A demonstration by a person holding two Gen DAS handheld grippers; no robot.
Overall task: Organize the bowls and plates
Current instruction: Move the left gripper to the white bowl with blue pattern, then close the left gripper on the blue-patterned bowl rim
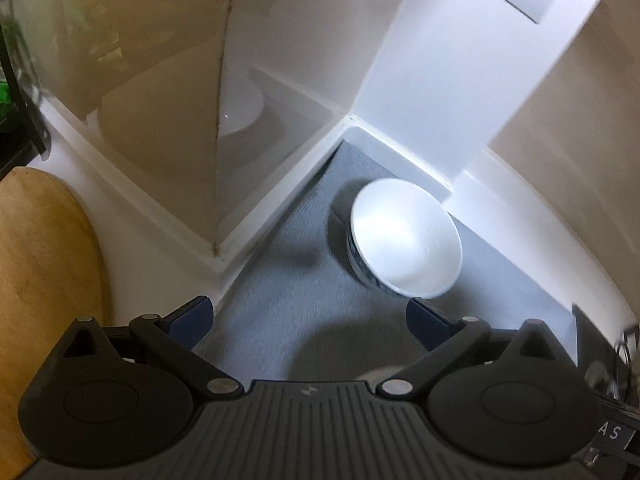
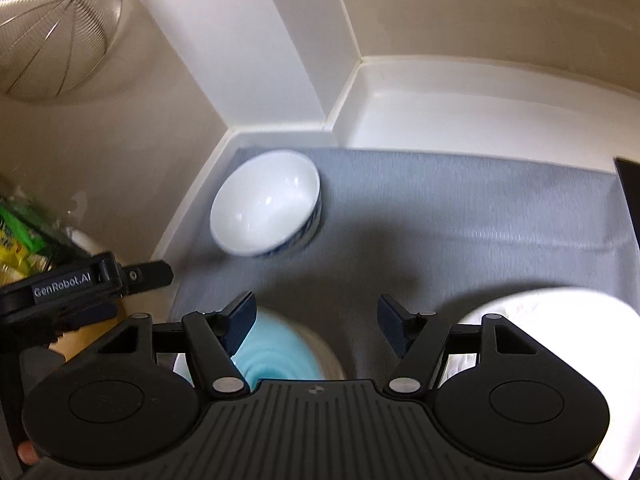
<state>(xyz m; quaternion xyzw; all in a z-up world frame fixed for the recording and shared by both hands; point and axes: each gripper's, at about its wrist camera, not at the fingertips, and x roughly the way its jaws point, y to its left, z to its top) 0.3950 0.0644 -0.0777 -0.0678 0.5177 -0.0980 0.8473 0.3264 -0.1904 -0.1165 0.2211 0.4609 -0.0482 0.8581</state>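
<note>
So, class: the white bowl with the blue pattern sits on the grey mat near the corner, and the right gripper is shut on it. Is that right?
Not quite. The right gripper is open and holds nothing, as the right wrist view shows. The white bowl does sit on the grey mat near the corner.

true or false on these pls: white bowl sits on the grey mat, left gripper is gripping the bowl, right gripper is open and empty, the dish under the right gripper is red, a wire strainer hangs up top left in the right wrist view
1. The white bowl sits on the grey mat. True.
2. The left gripper is gripping the bowl. False: its jaws stand open with nothing between them, and the bowl lies ahead of its fingertips.
3. The right gripper is open and empty. True.
4. The dish under the right gripper is red. False: the blue dish there is light blue.
5. A wire strainer hangs at the upper left in the right wrist view. True.
</note>
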